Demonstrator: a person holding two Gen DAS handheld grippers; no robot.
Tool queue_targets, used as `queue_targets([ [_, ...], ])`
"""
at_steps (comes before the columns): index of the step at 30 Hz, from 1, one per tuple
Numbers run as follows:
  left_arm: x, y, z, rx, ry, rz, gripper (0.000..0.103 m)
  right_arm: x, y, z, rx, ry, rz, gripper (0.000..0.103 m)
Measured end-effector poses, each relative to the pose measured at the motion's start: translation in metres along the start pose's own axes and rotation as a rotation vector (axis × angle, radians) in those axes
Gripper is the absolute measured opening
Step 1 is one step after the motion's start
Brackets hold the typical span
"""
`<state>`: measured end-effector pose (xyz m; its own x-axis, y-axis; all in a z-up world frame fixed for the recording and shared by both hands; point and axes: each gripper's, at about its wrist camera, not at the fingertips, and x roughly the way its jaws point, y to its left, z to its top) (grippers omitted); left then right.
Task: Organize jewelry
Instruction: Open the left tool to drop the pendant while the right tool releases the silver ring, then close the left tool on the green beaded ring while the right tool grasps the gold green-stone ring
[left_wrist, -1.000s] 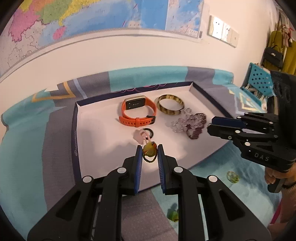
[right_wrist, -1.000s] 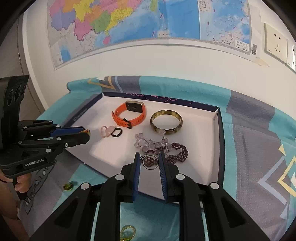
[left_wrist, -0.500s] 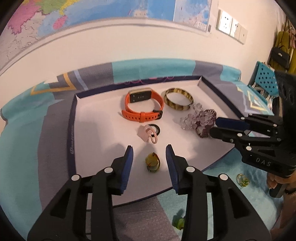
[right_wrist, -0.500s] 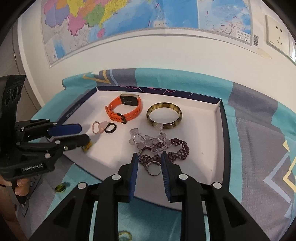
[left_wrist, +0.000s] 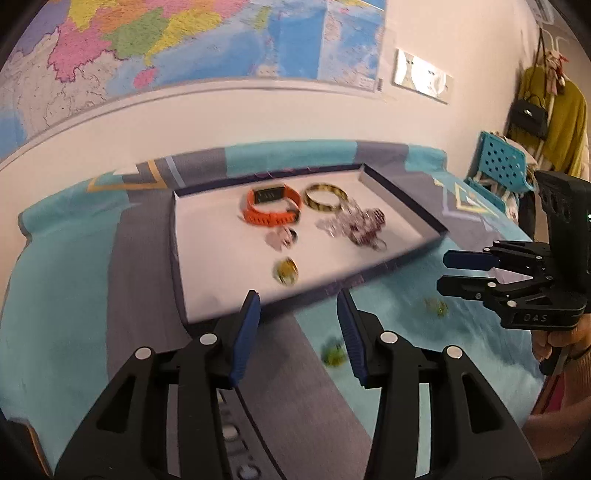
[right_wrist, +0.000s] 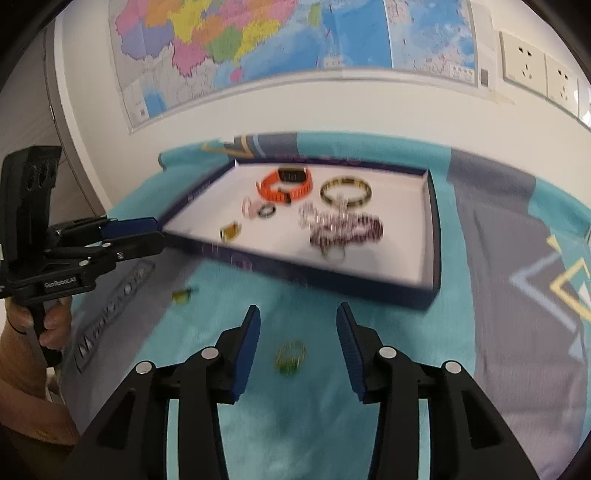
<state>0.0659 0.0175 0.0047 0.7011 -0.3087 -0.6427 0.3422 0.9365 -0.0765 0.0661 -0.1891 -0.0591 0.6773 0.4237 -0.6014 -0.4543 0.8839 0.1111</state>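
The white-lined tray (left_wrist: 214, 254) (right_wrist: 388, 258) holds an orange watch band (left_wrist: 271, 210) (right_wrist: 284, 184), a striped bangle (left_wrist: 325, 197) (right_wrist: 345, 192), beaded bracelets (left_wrist: 354, 225) (right_wrist: 343, 227), a pink and a black ring (left_wrist: 282, 236), a yellow ring (left_wrist: 285, 272) (right_wrist: 231, 232) and a silver ring (right_wrist: 332, 254). My left gripper (left_wrist: 301, 325) (right_wrist: 159, 232) hovers over the cloth before the tray, jaws opening, nothing between them. My right gripper (right_wrist: 295, 332) (left_wrist: 443, 272) is likewise opening and empty, above a gold-green ring (right_wrist: 290, 356) on the cloth.
Loose rings lie on the teal cloth: one green (left_wrist: 334, 354) near my left fingers, another (left_wrist: 436, 306) (right_wrist: 181, 295) further off. A wall with a map stands behind the table. A blue perforated stool (left_wrist: 498, 166) and hanging clothes are at far right.
The left gripper let go of the yellow ring in the tray, the right let go of the silver ring by the bracelets. Both pulled back over the cloth and their jaws widened.
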Motion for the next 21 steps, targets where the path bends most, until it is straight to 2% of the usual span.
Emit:
queue_targets([
  [4, 0.006, -0.01, -0.015, 0.011, 0.041, -0.018, 0.044, 0.006, 0.006, -0.013, -0.001, 0.041, 0.0, 0.041],
  [7, 0.01, -0.016, -0.024, 0.021, 0.064, -0.021, 0.044, 0.002, 0.011, -0.012, -0.018, 0.022, -0.017, 0.043],
  [10, 0.012, -0.019, -0.028, 0.021, 0.077, -0.032, 0.045, 0.006, 0.013, -0.014, -0.021, 0.041, -0.025, 0.043],
  [12, 0.012, -0.021, -0.029, 0.025, 0.078, -0.029, 0.051, 0.006, 0.014, -0.015, -0.023, 0.043, -0.027, 0.044],
  [14, 0.014, -0.022, -0.029, 0.032, 0.085, -0.026, 0.051, 0.008, 0.014, -0.015, -0.021, 0.051, -0.034, 0.044],
  [17, 0.019, -0.022, -0.028, 0.028, 0.103, -0.03, 0.05, 0.011, 0.013, -0.016, -0.016, 0.063, -0.043, 0.044],
  [21, 0.026, -0.02, -0.026, 0.013, 0.124, -0.04, 0.044, 0.013, 0.013, -0.016, -0.022, 0.076, -0.042, 0.044],
])
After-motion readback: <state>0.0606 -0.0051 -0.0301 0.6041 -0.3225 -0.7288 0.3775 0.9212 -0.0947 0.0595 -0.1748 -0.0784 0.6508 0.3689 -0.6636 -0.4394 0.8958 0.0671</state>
